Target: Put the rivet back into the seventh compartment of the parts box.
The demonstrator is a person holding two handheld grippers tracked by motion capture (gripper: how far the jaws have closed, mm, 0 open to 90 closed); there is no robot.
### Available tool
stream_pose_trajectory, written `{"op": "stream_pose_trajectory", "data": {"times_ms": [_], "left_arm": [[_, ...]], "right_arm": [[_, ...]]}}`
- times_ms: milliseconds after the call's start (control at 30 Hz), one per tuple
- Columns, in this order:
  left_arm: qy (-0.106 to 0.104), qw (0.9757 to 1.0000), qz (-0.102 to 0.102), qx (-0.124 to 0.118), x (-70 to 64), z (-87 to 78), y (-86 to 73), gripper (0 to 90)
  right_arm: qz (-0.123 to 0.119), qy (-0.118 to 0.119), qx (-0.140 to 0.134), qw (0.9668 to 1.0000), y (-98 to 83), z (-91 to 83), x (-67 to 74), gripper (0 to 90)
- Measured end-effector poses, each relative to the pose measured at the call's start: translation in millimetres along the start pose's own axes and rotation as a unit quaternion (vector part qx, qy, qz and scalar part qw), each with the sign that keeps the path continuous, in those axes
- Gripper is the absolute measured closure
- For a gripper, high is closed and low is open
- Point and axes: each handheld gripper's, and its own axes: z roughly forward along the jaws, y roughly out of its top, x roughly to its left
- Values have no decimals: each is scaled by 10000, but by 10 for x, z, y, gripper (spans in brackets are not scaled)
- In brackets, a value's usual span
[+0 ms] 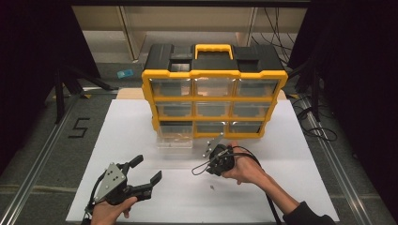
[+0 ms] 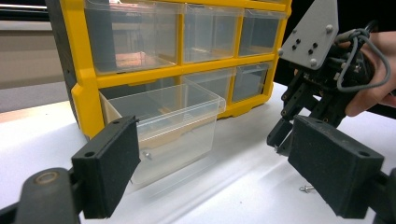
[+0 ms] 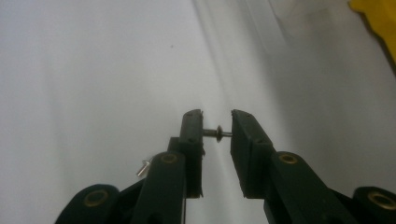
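White counter (image 1: 281, 140): right claw (image 3: 217, 133) clamped end-to-end on small, light, slippery metal screw (image 3: 218, 133), likely to pivot; left claw (image 1: 146, 169) apart.

Each hand holds a black two-jaw gripper: the left gripper (image 1: 141, 176) has thick, blocky matt pads (image 2: 113, 163) with a small round hole near the tip, brass-coloured pivot bushings at the jaw links, and a grey three-cornered plate (image 1: 111, 178) on top, dotted with dark screw heads. The right gripper (image 3: 217, 133) has the same black links with brass bushings, a like grey plate (image 2: 312, 35), and grey and black cables (image 2: 362, 51) looped round its body. A dark sleeve (image 1: 307, 216) covers the right forearm.
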Motion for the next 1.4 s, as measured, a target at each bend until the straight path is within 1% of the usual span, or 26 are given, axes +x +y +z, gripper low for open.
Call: {"op": "stream_pose_trajectory", "data": {"times_ms": [33, 100, 300, 400, 433, 467, 500, 533, 567, 600, 633, 667, 700, 733, 900, 1000, 1067, 1200, 1300, 1400], "left_arm": [[-3, 10000, -5, 3, 1, 0, -1, 163], [-1, 10000, -1, 5, 2, 0, -1, 163], [-1, 10000, 8, 9, 1, 1, -1, 162], [1, 10000, 0, 9, 1, 1, -1, 162], [-4, 10000, 1, 10, 1, 2, -2, 163], [-4, 10000, 3, 11, 1, 1, -2, 162], [-1, 10000, 13, 13, 1, 1, -2, 163], [-4, 10000, 3, 12, 0, 2, -2, 162], [-2, 10000, 2, 11, 1, 2, -2, 162], [0, 10000, 5, 13, 2, 1, -2, 163], [2, 10000, 3, 13, 2, 1, -2, 162], [3, 10000, 3, 14, 2, 1, -2, 163], [10, 10000, 6, 17, 3, 1, -2, 163], [5, 10000, 4, 20, 3, 1, -3, 163], [30, 10000, -8, 17, 8, -1, -3, 163], [27, 10000, 22, 33, 4, -2, -1, 163], [11, 10000, 16, 23, 2, 2, -1, 163], [12, 10000, 4, 16, 8, 5, -2, 163], [13, 10000, -7, 42, 7, 3, -2, 163], [15, 10000, -24, 16, 5, 2, -2, 163]], "right_arm": [[8, 14, -6, 10000, 4, -16, -4, 748], [14, -35, -78, 10000, 10, -29, -10, 749], [-13, -87, -208, 9997, 29, -79, -24, 748], [-58, -53, -291, 9995, 40, -93, -38, 749], [-37, -56, -299, 9995, 44, -103, -37, 749], [-87, -52, -356, 9993, 50, -105, -45, 748], [-120, -77, -390, 9991, 57, -111, -51, 748], [-53, -131, -371, 9992, 64, -126, -49, 748], [-103, -109, -431, 9990, 75, -133, -59, 748], [-38, -168, -401, 9990, 85, -152, -57, 748], [-103, -169, -465, 9987, 98, -164, -67, 749], [-130, -234, -527, 9983, 112, -177, -75, 748], [-131, -249, -557, 9981, 128, -193, -80, 749], [-128, -295, -592, 9977, 146, -210, -84, 748], [-52, -368, -816, 9960, 244, -357, -114, 748], [-22, -422, -955, 9945, 302, -443, -135, 748], [-46, -448, -1048, 9935, 353, -480, -157, 749], [-64, -458, -1172, 9920, 478, -526, -182, 748], [-90, -505, -1211, 9913, 579, -546, -203, 749], [-110, -540, -1219, 9910, 679, -548, -229, 749]]}}
